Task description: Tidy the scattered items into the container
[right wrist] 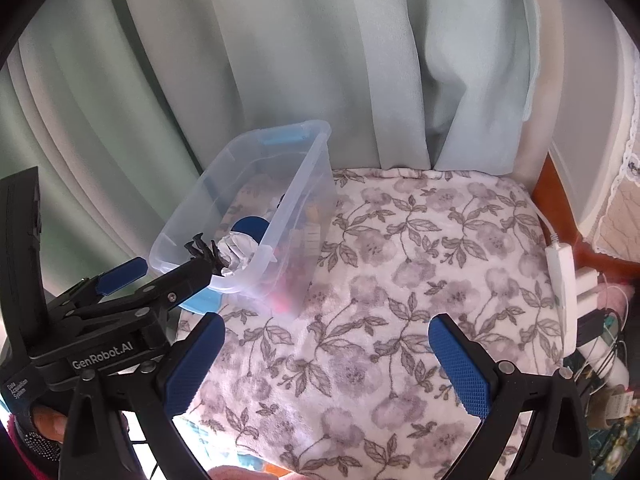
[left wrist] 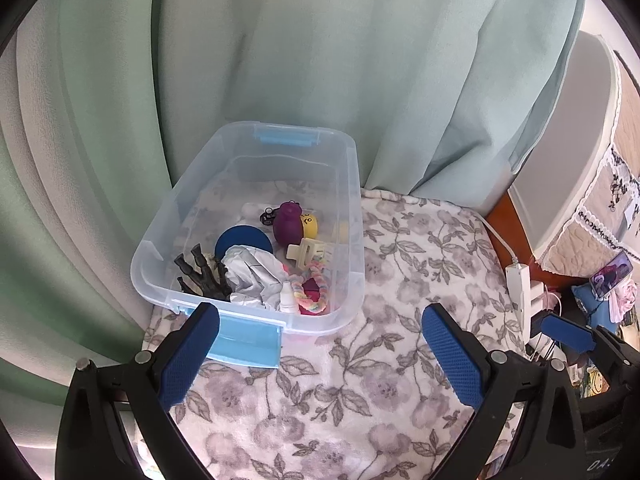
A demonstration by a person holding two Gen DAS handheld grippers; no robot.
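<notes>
1. Judging from how things lay, the tidying looked near its end: the clear plastic bin (left wrist: 248, 216) with blue latches sat on the floral blanket (left wrist: 400, 248) against the pale green curtain (left wrist: 320, 60), and no loose item showed on the blanket in either wrist view.
2. Inside the bin lay a black toy claw hand (left wrist: 202, 274), a crumpled white cloth (left wrist: 252, 280), a blue disc (left wrist: 242, 240), a purple toy (left wrist: 288, 220), a yellow ball with a face (left wrist: 310, 226), a cream hair clip (left wrist: 308, 252) and a pastel braided ring (left wrist: 312, 288), all heaped toward the near end.
3. The left gripper (left wrist: 320, 356) hung just short of the bin's near latch, its blue pads spread wide with only blanket between them; it held nothing and touched nothing.
4. The right gripper (right wrist: 326, 368) hovered over bare blanket to the right of the bin, its fingers likewise far apart and empty.
5. The next move probably called for a look beyond the blanket for anything left over; a white power strip (left wrist: 516, 284) lay at the blanket's right edge, but it did not look like part of the clutter.
6. If nothing remained, both grippers only needed to draw clear of the bin.
</notes>
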